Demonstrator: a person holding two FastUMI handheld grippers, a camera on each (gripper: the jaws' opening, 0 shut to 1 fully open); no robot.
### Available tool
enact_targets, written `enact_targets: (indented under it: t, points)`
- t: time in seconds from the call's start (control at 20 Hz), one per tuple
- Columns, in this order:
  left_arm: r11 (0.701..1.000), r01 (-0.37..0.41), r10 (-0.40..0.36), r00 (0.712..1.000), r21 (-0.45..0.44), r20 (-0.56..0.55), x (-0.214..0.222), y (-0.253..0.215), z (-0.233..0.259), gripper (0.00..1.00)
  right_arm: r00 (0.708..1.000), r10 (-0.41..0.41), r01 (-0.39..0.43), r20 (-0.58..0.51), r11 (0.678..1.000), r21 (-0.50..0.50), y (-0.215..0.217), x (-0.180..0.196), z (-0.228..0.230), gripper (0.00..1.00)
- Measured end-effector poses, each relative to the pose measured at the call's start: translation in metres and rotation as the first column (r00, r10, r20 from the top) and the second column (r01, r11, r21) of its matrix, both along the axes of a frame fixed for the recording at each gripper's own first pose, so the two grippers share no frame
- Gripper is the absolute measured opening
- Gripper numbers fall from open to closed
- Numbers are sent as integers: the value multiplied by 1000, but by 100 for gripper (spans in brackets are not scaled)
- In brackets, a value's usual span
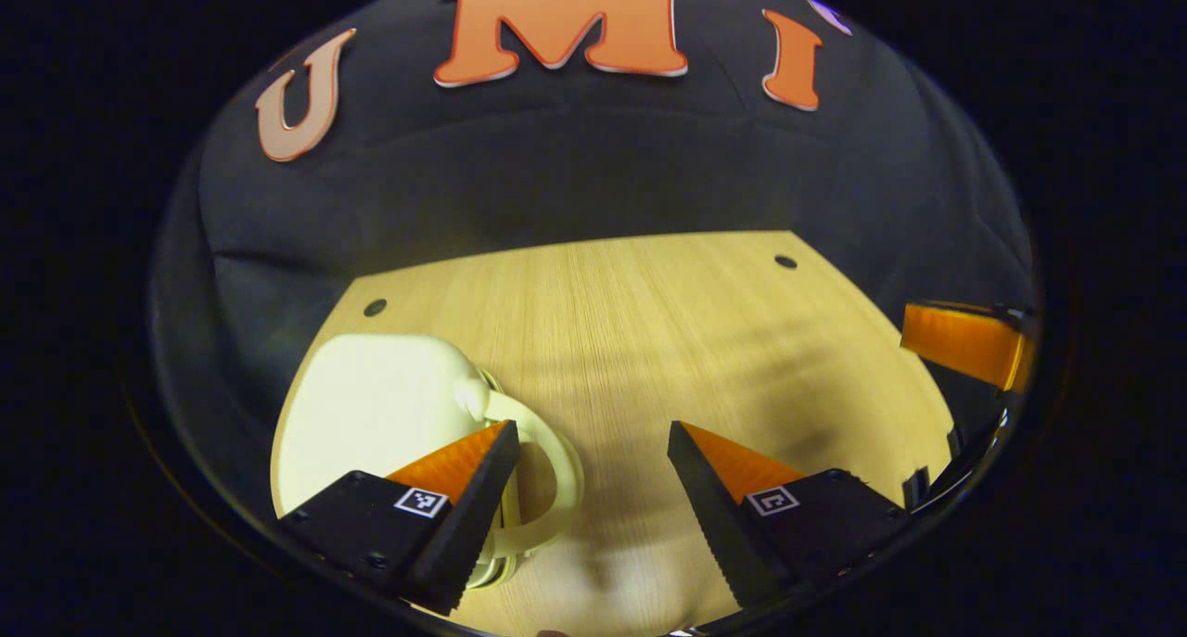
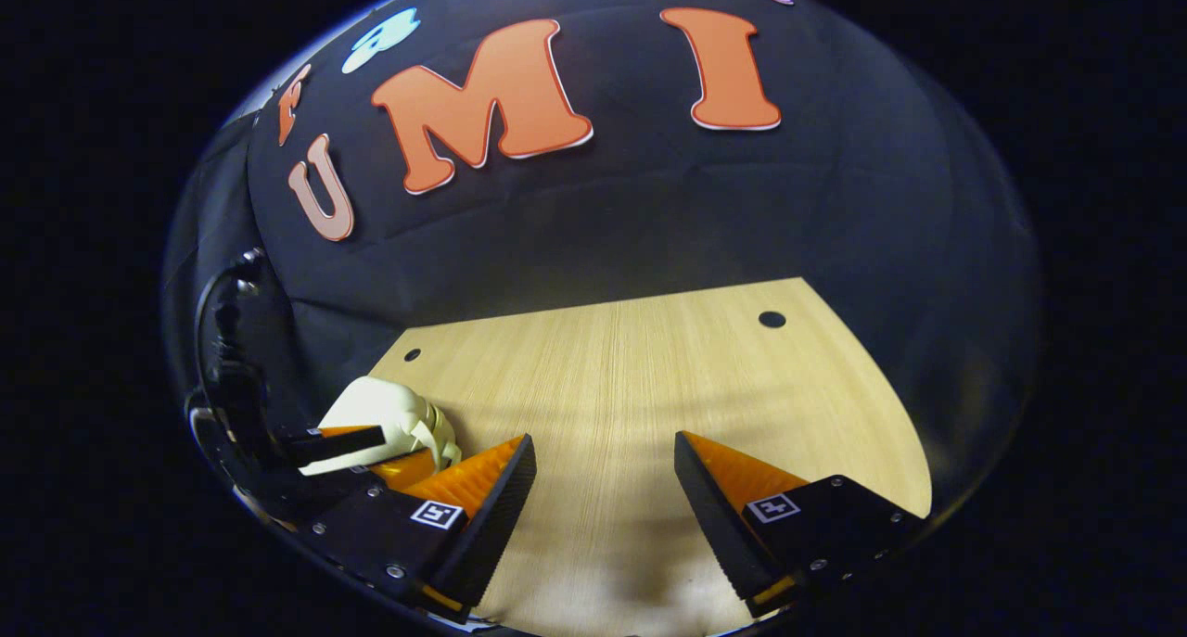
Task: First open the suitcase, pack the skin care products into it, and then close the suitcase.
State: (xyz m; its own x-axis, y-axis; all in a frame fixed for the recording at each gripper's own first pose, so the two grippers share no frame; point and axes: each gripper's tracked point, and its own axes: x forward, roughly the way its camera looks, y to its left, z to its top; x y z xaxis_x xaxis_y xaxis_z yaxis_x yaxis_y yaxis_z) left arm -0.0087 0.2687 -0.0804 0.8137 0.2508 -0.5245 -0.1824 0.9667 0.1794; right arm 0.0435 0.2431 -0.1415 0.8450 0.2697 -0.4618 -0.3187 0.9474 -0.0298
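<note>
Pale cream suitcase (image 1: 380, 414) with a matching cream handle (image 1: 547, 470) — smooth, glossy, no pattern. The tabletop (image 1: 649, 340) is light blond wood with fine straight grain and small dark round holes (image 1: 785, 261). Behind, the booth's cloth wall (image 1: 593, 155) — plain black.

Cream suitcase (image 1: 380, 414), closed, on table (image 1: 668, 340)

Left gripper (image 1: 593, 447) held low with its jaws spread wide, fingers pointing forward and nothing between them. Right gripper (image 2: 603, 456) likewise gapes, jaws apart and bare. In the right gripper view the left gripper sits off to the left, close by.
</note>
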Motion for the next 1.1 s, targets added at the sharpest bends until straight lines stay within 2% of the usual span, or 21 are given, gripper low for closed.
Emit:
enact_targets:
  t: [0.1, 0.2, 0.3, 0.5, 0.6, 0.65, 0.8, 0.95, 1.1]
  points:
    - [1000, -15, 17, 988, -10, 151, 2, -3, 53, 100, 997, -13, 13, 76, 1000, 0, -1, 2, 26, 95]
    - [1000, -7, 9, 955, -9, 298, 1, -4, 109, 100, 986, -18, 16, 168, 1000, 14, 1, -2, 53, 95]
    - [1000, -10, 2, 926, 18, 377, -4, 2, 143, 100, 965, -26, 21, 260, 1000, 22, 5, -8, 76, 95]
    - [999, 11, -26, 885, 36, 464, -10, 14, 197, 99, 914, -32, 30, 405, 999, 10, 17, -24, 109, 95]
    - [998, 37, -55, 840, 45, 540, -14, 19, 219, 99, 898, -45, 44, 438, 999, 11, 22, -32, 116, 96]
    - [997, 49, -69, 827, 51, 558, -17, 17, 228, 98, 894, -50, 48, 446, 999, 16, 25, -36, 118, 95]
    - [993, 74, -111, 819, 87, 563, -21, 23, 242, 98, 877, -59, 57, 476, 998, 18, 34, -47, 126, 95]
    - [988, 109, -154, 796, 111, 585, -26, 25, 258, 98, 861, -75, 82, 504, 997, 9, 40, -57, 130, 95]
    - [981, 152, -194, 785, 120, 588, -29, 25, 260, 98, 857, -96, 102, 507, 995, 16, 43, -70, 127, 95]
